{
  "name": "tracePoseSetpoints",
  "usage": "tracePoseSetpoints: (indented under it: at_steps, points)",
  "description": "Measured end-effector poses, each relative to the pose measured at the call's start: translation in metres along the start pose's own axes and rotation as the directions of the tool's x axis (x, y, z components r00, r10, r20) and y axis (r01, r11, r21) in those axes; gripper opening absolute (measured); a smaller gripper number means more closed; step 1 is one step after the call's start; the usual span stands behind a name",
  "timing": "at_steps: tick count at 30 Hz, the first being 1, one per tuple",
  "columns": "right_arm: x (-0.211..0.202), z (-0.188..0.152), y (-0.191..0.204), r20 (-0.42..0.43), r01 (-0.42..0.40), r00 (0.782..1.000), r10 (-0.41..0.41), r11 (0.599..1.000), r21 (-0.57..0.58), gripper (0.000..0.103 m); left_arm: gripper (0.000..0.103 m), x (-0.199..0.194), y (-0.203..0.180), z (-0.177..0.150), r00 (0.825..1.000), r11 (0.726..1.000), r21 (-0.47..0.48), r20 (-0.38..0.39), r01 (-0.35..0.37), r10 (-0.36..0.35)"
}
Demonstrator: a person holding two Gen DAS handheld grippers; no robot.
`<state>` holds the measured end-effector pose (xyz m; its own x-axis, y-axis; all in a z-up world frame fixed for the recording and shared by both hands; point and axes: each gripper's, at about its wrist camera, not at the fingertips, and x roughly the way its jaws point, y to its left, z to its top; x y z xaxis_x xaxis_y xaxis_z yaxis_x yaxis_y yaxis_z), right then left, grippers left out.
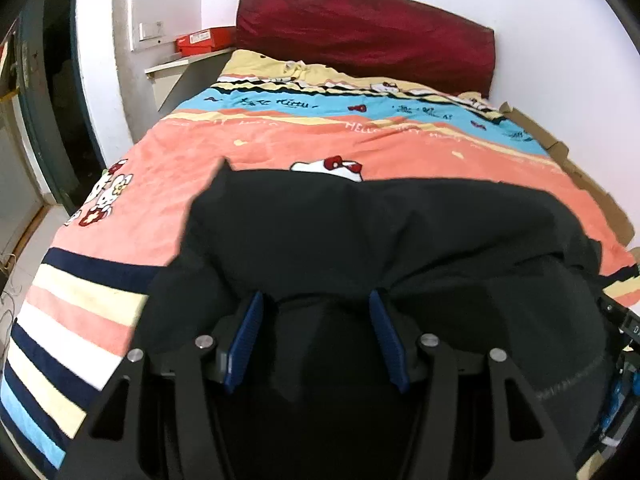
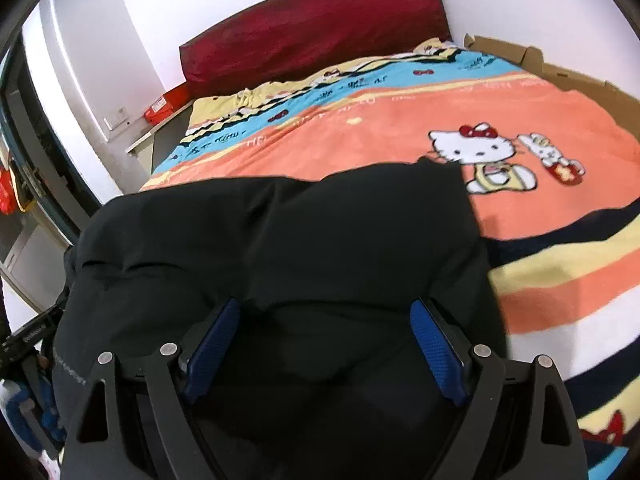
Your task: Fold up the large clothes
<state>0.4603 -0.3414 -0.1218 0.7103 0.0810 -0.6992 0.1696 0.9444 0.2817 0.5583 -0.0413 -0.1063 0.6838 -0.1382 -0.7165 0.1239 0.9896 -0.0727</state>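
A large black garment (image 1: pixel 360 232) hangs over the near part of the bed, with its far edge lying on the blanket. My left gripper (image 1: pixel 316 296) has its blue pads (image 1: pixel 250 332) set fairly wide, and a thick bunch of the black cloth fills the gap between them. In the right wrist view the same black garment (image 2: pixel 280 232) spreads in front of my right gripper (image 2: pixel 326 302). Its blue pads (image 2: pixel 436 344) stand wider still, also packed with bunched cloth. Creases run out from both grips. The garment's near part is hidden under the grippers.
The bed carries an orange, blue and striped cartoon-cat blanket (image 1: pixel 280 140) and a dark red headboard cushion (image 1: pixel 360 32). Flattened cardboard (image 2: pixel 560 64) lines the bed's right side. A red box (image 1: pixel 204 40) sits on a shelf at the back left. A dark doorway (image 1: pixel 52 100) is on the left.
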Motion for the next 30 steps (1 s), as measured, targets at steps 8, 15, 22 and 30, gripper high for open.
tracePoseSetpoints:
  at_steps: [8, 15, 22, 30]
  points:
    - [-0.051, -0.008, -0.049, 0.014, 0.018, 1.000, -0.018, 0.999, 0.034, 0.103, 0.054, -0.039, 0.066, -0.019, 1.000, 0.996, -0.081, -0.008, 0.022, -0.022]
    - [-0.001, -0.047, -0.085, -0.267, -0.077, 0.957, 0.115, 0.986, 0.147, 0.102, 0.092, -0.006, 0.101, -0.055, 0.993, 0.994, -0.105, -0.121, -0.002, -0.010]
    - [0.036, -0.057, -0.082, -0.327, -0.172, 0.917, 0.228, 0.966, 0.193, 0.102, 0.103, 0.040, 0.109, -0.067, 0.975, 0.990, -0.134, -0.213, 0.035, -0.063]
    - [0.033, -0.061, -0.070, -0.267, -0.237, 0.925, 0.270, 0.960, 0.151, 0.077, 0.064, 0.045, 0.128, -0.085, 0.895, 0.869, -0.359, -0.159, 0.341, -0.416]
